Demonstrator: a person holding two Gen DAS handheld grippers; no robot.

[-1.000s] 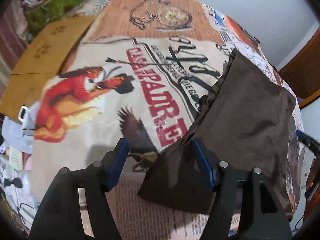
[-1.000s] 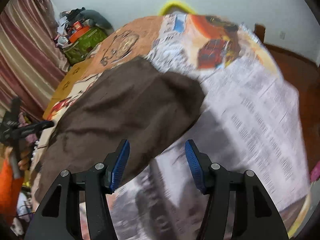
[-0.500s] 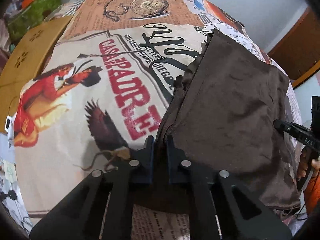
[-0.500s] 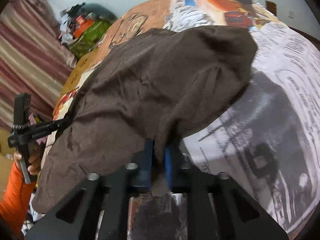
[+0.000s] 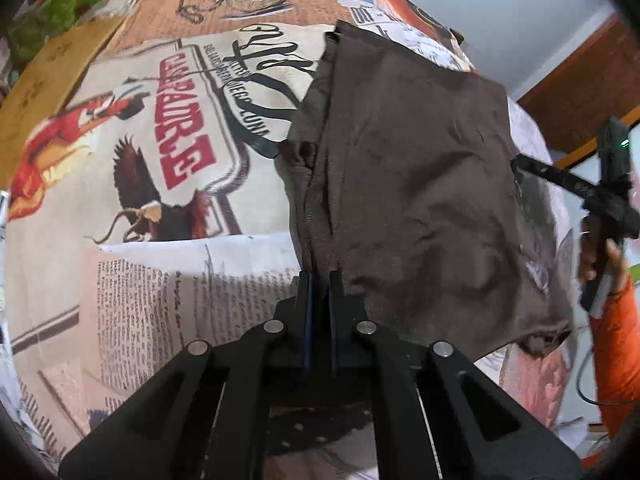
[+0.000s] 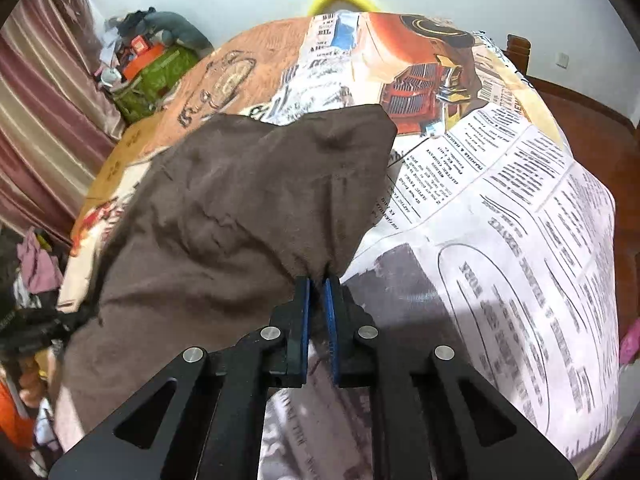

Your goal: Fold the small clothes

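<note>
A small dark brown garment [image 5: 404,184] lies on a bed covered with a newspaper-print sheet [image 5: 168,264]. My left gripper [image 5: 319,280] is shut on the garment's near left edge, which bunches into folds above the fingertips. My right gripper [image 6: 316,284] is shut on the opposite near corner of the same garment [image 6: 240,216], lifting it a little off the sheet [image 6: 520,240]. The right gripper also shows at the far right of the left wrist view [image 5: 520,164], and the left one at the left edge of the right wrist view [image 6: 76,316].
A cardboard sheet [image 5: 44,76] lies at the bed's left side. Green bags and clutter [image 6: 152,68] stand at the far left by a striped curtain [image 6: 36,128]. A wooden frame [image 6: 584,120] borders the bed on the right.
Both grippers went from open to shut on the garment's near edges. Both have since pulled the cloth up and toward me, so it hangs stretched between them.
</note>
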